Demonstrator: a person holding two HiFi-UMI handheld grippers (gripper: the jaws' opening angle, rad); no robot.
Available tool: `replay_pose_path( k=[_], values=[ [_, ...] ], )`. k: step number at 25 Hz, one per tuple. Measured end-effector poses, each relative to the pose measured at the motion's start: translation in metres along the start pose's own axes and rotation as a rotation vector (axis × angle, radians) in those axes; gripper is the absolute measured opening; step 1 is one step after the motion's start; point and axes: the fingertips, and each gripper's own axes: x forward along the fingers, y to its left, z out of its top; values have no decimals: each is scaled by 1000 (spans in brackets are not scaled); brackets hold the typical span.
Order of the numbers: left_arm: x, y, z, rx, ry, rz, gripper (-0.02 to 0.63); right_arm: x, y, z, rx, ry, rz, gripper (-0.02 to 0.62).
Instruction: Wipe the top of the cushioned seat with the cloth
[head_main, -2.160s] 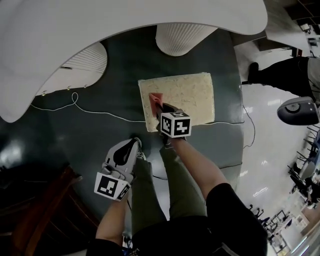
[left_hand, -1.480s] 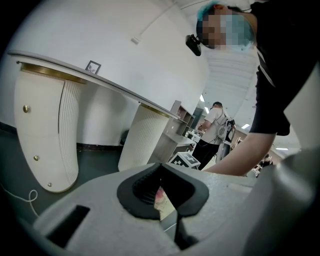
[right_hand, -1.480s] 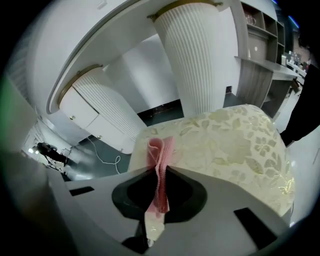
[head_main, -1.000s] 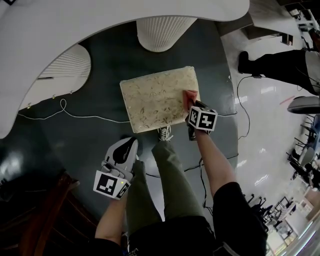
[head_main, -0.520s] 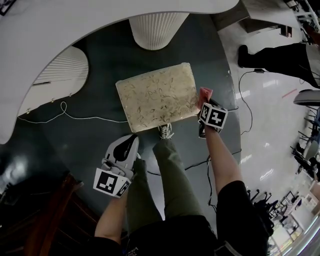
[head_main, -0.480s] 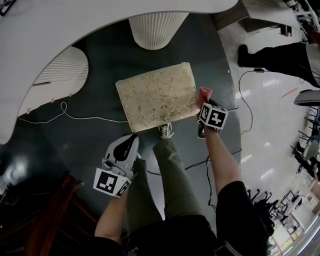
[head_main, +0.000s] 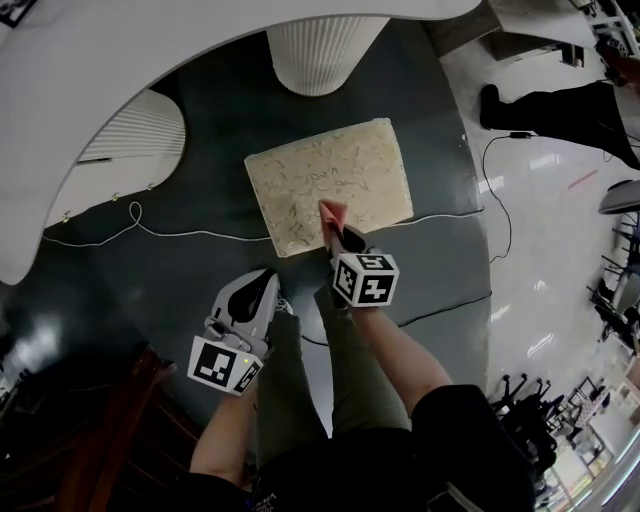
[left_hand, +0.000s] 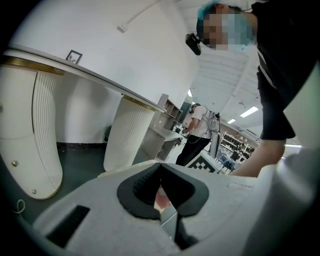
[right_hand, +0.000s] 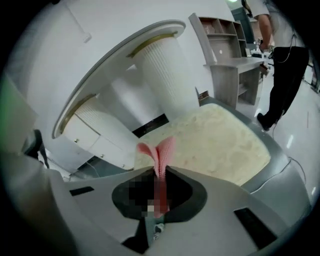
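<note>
The cushioned seat (head_main: 330, 182) is a cream, speckled square pad on the dark floor, seen from above in the head view and as a pale slab (right_hand: 220, 145) in the right gripper view. My right gripper (head_main: 338, 226) is shut on the pink cloth (head_main: 331, 213), which sticks out past the jaws (right_hand: 161, 156) over the seat's near edge. My left gripper (head_main: 262, 287) hangs low beside the person's leg, away from the seat, jaws shut with nothing held (left_hand: 161, 172).
White ribbed column bases (head_main: 320, 50) (head_main: 135, 145) stand beyond and left of the seat under a curved white counter (head_main: 120, 60). A white cable (head_main: 150, 225) and a dark cable (head_main: 450, 305) trail on the floor. Another person (head_main: 575, 110) stands at the far right.
The right gripper with the cloth swept from the seat's left part to past its right edge, then came back to the seat's near middle edge. The left gripper stayed put.
</note>
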Motion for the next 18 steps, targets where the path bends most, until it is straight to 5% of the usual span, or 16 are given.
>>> replay_pose_path(
  k=[8,18],
  values=[
    [-27,20,-11,-3,14,13,18,50,98,-75,-108,150,100,26],
    [-30,24,-23,5,51,-8,17,46,44,-65,-178,148,-8,26]
  ],
)
